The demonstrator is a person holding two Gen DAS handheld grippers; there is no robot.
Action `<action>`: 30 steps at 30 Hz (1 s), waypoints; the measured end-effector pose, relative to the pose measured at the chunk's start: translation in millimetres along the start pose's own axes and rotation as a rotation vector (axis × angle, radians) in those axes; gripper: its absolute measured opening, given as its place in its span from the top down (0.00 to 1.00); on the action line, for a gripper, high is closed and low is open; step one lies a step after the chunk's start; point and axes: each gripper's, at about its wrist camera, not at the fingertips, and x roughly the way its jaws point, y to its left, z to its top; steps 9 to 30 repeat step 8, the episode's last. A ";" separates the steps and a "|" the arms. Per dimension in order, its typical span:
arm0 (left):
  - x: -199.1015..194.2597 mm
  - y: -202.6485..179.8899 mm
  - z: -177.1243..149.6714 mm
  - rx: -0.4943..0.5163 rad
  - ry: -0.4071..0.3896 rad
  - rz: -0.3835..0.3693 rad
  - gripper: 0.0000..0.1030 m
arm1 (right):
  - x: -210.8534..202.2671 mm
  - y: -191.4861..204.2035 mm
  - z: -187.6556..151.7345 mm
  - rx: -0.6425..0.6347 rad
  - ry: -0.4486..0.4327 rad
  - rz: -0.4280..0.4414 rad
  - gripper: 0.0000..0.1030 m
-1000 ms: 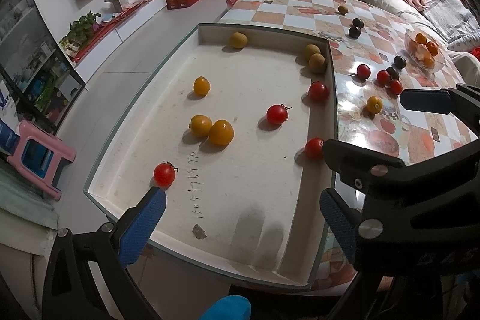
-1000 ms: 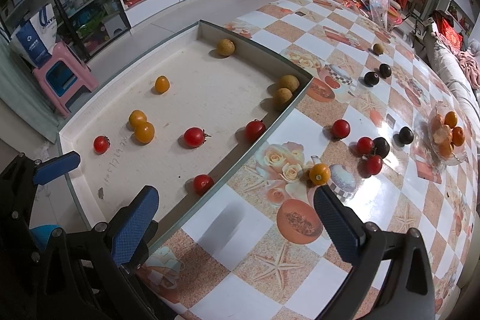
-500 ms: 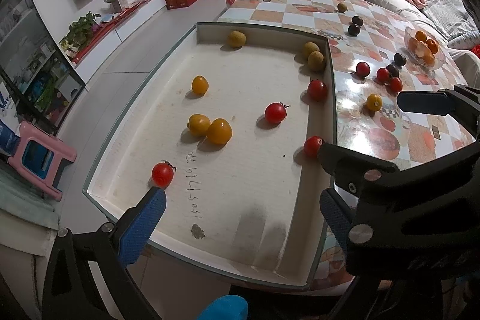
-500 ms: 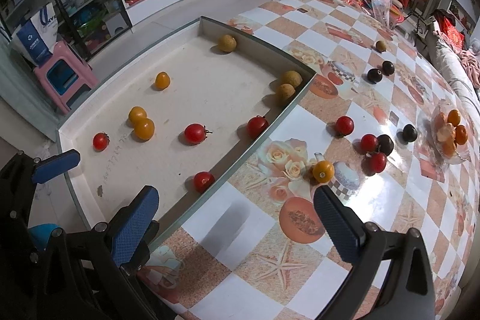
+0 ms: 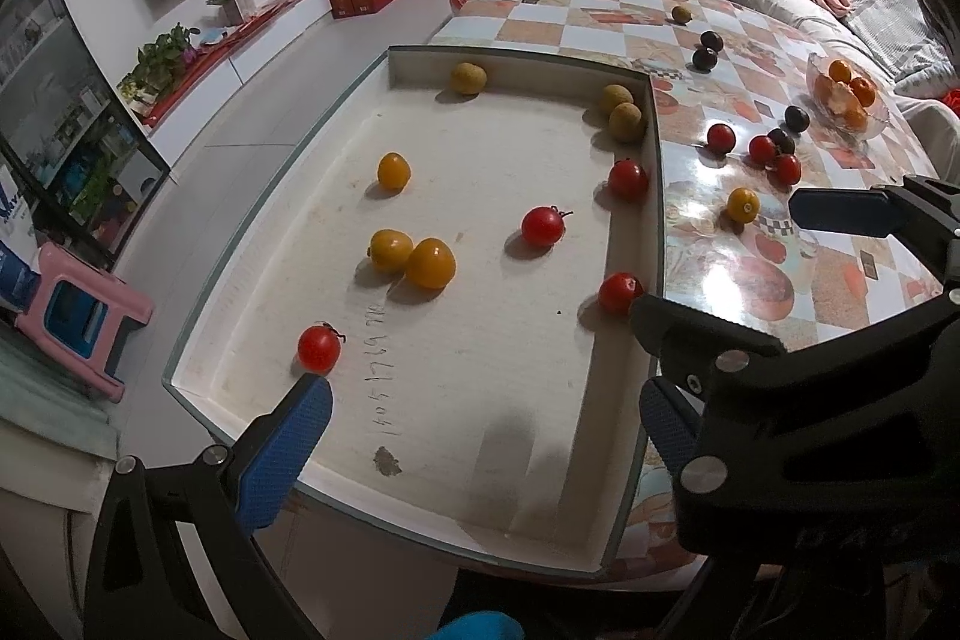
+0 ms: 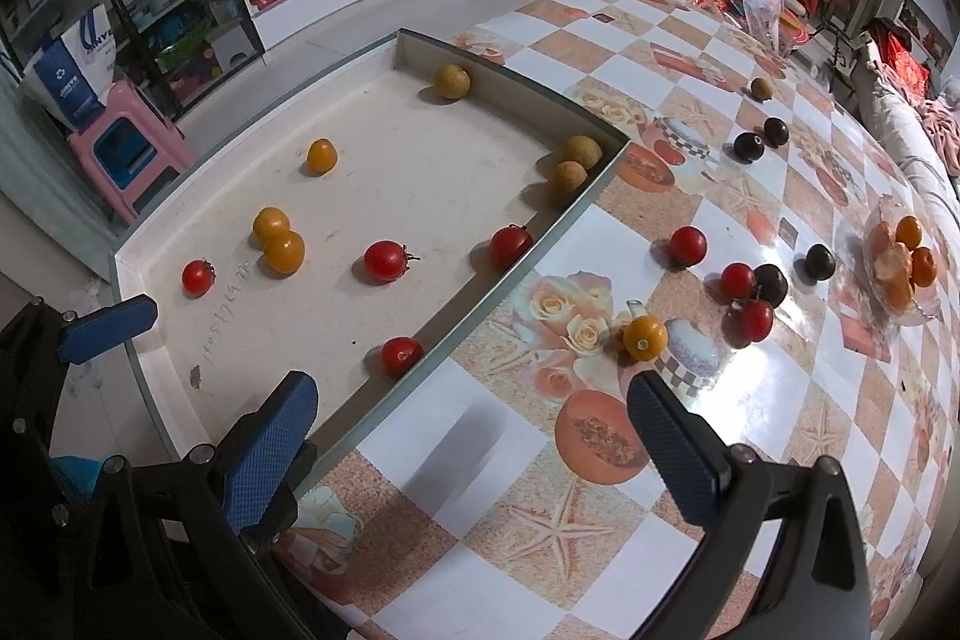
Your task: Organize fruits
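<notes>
**Both grippers ease forward over the fruit bench**

Since a second ago both of my grippers have crept a little nearer to the fruit; no fruit has shifted. My left gripper hangs over the near end of the white tray, fingers wide and holding nothing. Its left pad sits just behind a red tomato at the tray's near left. My right gripper hovers above the bench just right of the tray's wall, also spread wide and empty.

Inside the tray lie three more red tomatoes: one in the middle, and two against the right wall, one nearer and one farther. Two yellow tomatoes touch each other left of centre, a third sits farther off, and three brownish fruits rest along the far end, two of them touching in the far right corner.

On the patterned bench a yellow tomato lies just beyond my right gripper's right finger. Farther right sit red tomatoes and dark plums in a loose cluster, and a glass bowl of oranges stands at the right edge.
</notes>
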 end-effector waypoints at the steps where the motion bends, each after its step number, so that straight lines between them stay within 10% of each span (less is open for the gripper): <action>1: -0.1 0.0 0.1 0.001 -0.001 0.001 0.00 | 0.1 0.1 -0.6 -0.001 0.001 0.000 0.00; 30: -1.6 -2.9 0.1 0.005 -0.005 -0.006 0.00 | 0.4 -0.7 -2.0 0.002 0.003 -0.001 0.00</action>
